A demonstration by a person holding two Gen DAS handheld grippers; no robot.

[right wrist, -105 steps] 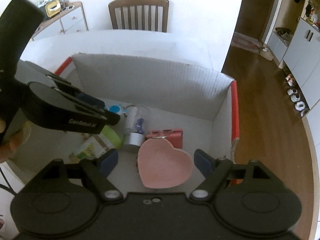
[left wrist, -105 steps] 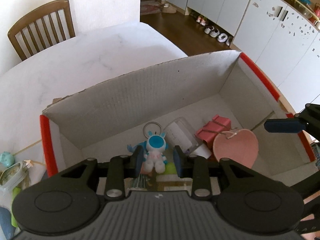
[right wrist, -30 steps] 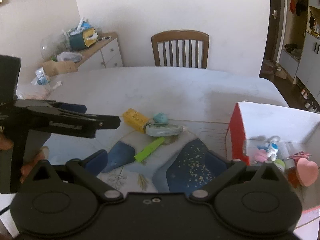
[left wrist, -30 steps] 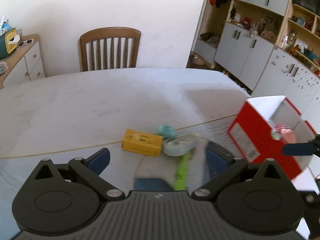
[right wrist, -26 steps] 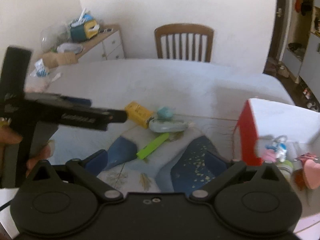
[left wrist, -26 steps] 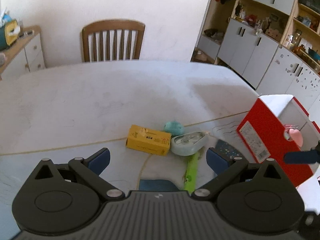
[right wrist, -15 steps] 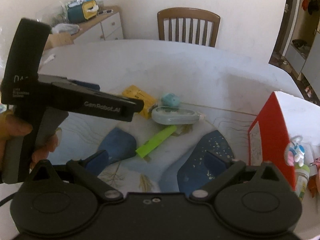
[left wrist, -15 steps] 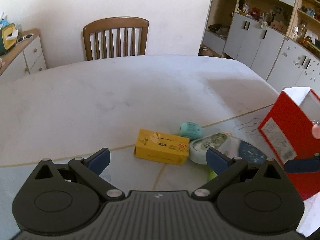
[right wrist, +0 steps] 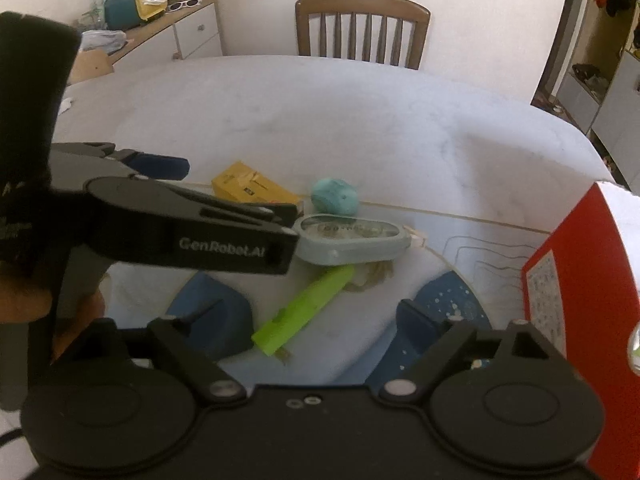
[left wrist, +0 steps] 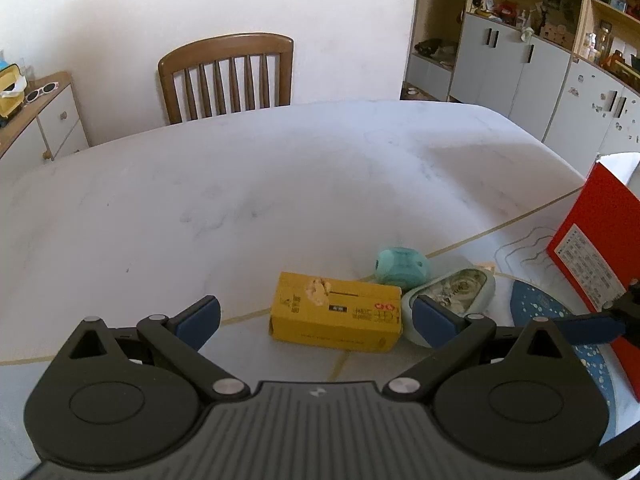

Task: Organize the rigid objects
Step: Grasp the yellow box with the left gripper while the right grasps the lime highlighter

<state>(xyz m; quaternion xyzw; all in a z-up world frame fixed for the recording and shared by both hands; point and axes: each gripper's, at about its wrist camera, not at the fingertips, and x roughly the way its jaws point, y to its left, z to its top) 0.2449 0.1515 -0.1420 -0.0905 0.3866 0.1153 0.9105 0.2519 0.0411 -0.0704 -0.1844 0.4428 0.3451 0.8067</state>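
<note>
A yellow carton [left wrist: 336, 316] lies on the white table just ahead of my open, empty left gripper [left wrist: 316, 316], between its fingers. Behind it sit a teal rounded object [left wrist: 401, 267] and a pale blue-green correction tape dispenser [left wrist: 452, 292]. In the right wrist view I see the carton [right wrist: 252, 188], the teal object [right wrist: 334, 197], the dispenser [right wrist: 352, 240] and a bright green stick [right wrist: 306, 310]. My right gripper [right wrist: 316, 320] is open and empty above the green stick. The left gripper's body [right wrist: 180, 228] crosses that view, over the carton.
A red cardboard box [left wrist: 600, 264] stands at the right, also in the right wrist view [right wrist: 580, 320]. A blue-patterned mat [right wrist: 444, 304] lies under the objects. A wooden chair [left wrist: 226, 76] stands behind the table. A sideboard [right wrist: 160, 36] and cupboards [left wrist: 520, 60] line the walls.
Both grippers left the box, where a small figure and a pink heart dish stay, and swung over to the loose items. The left gripper has since moved closer to the yellow carton.
</note>
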